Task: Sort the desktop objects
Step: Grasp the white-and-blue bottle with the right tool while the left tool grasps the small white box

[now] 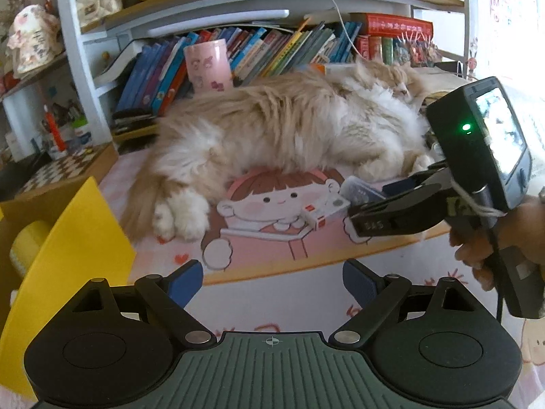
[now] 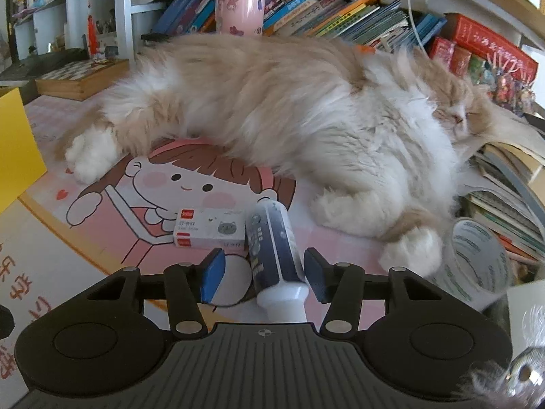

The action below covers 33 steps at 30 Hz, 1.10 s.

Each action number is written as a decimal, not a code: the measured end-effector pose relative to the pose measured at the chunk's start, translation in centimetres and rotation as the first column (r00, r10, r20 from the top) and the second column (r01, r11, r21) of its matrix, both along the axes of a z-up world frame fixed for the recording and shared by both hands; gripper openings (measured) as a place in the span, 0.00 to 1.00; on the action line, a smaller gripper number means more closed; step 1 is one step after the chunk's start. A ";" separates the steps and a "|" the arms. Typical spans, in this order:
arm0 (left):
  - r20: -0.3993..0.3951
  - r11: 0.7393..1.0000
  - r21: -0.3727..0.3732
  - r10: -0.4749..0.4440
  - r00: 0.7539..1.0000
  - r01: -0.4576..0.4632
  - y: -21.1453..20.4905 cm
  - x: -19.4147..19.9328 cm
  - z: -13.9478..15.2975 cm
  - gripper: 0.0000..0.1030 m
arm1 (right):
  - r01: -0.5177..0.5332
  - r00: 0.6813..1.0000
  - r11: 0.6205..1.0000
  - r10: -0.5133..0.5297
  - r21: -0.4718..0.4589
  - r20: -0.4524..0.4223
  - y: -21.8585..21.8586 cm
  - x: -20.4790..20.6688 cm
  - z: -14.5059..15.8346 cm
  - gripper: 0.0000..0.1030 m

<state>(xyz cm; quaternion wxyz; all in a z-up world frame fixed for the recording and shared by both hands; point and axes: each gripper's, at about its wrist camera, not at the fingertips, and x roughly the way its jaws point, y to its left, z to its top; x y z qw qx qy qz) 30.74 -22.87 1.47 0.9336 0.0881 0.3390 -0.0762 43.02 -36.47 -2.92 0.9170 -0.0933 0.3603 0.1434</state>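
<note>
Centrally, low in the right wrist view, a dark tube (image 2: 274, 245) with a white cap lies on the pink mat (image 2: 102, 225), lengthwise between the fingers of the right gripper (image 2: 264, 274). Its right pad (image 2: 315, 277) sits against or just beside the tube; the left pad (image 2: 213, 277) stands apart from it, so the right gripper is not yet clamped on the tube. Just left of the tube's far end rests a small white box (image 2: 209, 228) printed with a grey cat, touching or nearly touching it. Behind both, a long-haired cat (image 2: 289, 116) lies stretched across the mat, its head at the right of the frame. At lower right stands a roll of tape (image 2: 477, 259), with stacked books (image 2: 504, 197) behind it. A pink cup (image 2: 240, 6) stands in front of a row of books at the top of the frame.

In the left wrist view, the left gripper (image 1: 270, 283) stands released at the bottom, wide apart, with nothing between its fingers. The right gripper (image 1: 361, 220) enters from the right edge, held by a hand (image 1: 494, 238), its tips at the box (image 1: 323, 213). A yellow box (image 1: 75, 248) fills the lower left; a chessboard (image 1: 64, 167) lies above it.
</note>
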 end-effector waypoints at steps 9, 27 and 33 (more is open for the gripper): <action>-0.024 1.000 -0.005 -0.025 0.999 0.025 -1.4 2.1 -0.6 0.89 | 0.008 0.998 0.998 -0.003 0.067 -0.063 -1.2 2.1 -1.0 0.29; -0.074 0.998 -0.054 0.037 0.997 -0.041 -6.4 10.9 -6.2 0.85 | 0.209 0.978 0.971 -0.205 0.117 -0.042 -9.2 -4.6 1.9 0.29; -0.067 0.992 -0.083 0.087 0.994 -0.093 -7.2 11.9 -7.1 0.83 | 0.234 0.972 0.966 -0.229 0.108 -0.052 -10.1 -5.8 2.2 0.29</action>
